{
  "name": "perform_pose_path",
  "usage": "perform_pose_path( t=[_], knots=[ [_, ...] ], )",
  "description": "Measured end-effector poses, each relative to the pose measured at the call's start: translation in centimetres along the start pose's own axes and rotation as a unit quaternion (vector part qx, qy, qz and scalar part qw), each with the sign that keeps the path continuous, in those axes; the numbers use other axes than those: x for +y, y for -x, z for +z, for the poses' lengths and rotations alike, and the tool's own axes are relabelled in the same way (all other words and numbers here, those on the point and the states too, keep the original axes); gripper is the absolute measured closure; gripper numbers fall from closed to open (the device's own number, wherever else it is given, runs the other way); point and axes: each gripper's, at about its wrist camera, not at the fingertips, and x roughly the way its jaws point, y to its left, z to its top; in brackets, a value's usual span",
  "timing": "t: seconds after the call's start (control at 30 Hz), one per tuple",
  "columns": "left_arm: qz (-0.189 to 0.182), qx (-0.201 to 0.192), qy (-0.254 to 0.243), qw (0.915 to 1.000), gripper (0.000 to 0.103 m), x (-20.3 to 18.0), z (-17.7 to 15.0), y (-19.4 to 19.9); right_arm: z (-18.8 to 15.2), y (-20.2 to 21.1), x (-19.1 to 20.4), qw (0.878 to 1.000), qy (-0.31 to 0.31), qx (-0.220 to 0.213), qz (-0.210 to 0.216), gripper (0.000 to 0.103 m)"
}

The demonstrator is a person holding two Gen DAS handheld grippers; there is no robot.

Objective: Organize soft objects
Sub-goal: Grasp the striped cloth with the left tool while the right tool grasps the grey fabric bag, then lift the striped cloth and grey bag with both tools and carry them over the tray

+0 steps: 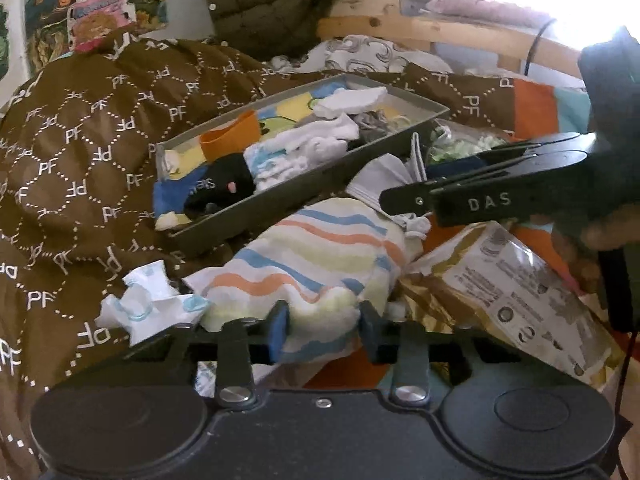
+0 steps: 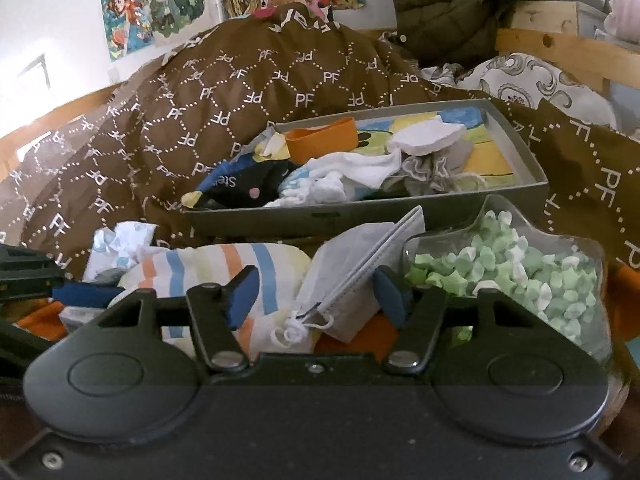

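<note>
A striped cloth bundle (image 1: pixel 316 264) lies on the bed in front of a grey box (image 1: pixel 280 196) that holds socks, an orange band and a black plush. My left gripper (image 1: pixel 325 330) is shut on the near end of the striped bundle. In the right wrist view the striped bundle (image 2: pixel 224 268) lies at lower left and a grey face mask (image 2: pixel 360 268) sits between the blue fingers. My right gripper (image 2: pixel 318 294) is open around the mask; its body shows in the left wrist view (image 1: pixel 500 184).
A brown quilted blanket (image 1: pixel 80 152) covers the bed behind. A clear jar of green and white paper stars (image 2: pixel 516 268) stands on the right. A crumpled tissue (image 1: pixel 148 300) and a printed packet (image 1: pixel 516 292) lie nearby. A wooden bed rail (image 1: pixel 440 32) runs behind.
</note>
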Motion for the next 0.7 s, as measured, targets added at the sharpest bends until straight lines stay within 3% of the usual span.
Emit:
perform_pose_path(
  t=[0.07,0.17,0.27,0.5,0.7],
  knots=[
    [0.003,0.000,0.004,1.0000,0.078,0.0,0.1,-0.1,-0.1,-0.1,0.1,1.000,0.004,0.002,-0.005,0.057],
    [0.003,-0.002,0.009,1.0000,0.083,0.2,0.4,0.1,-0.1,-0.2,0.2,1.000,0.011,0.005,-0.016,0.067],
    [-0.001,-0.007,0.014,0.9999,0.086,0.3,0.8,0.4,-0.3,-0.4,0.5,0.999,0.026,0.009,-0.027,0.071],
    [-0.007,-0.036,0.029,0.9989,0.088,0.4,2.7,1.4,-0.9,-0.8,0.3,0.999,0.013,0.026,-0.030,0.097],
    [-0.007,-0.072,0.059,0.9956,0.089,1.2,5.1,2.3,-0.5,0.0,0.3,0.999,0.023,-0.002,-0.041,0.103]
  ],
)
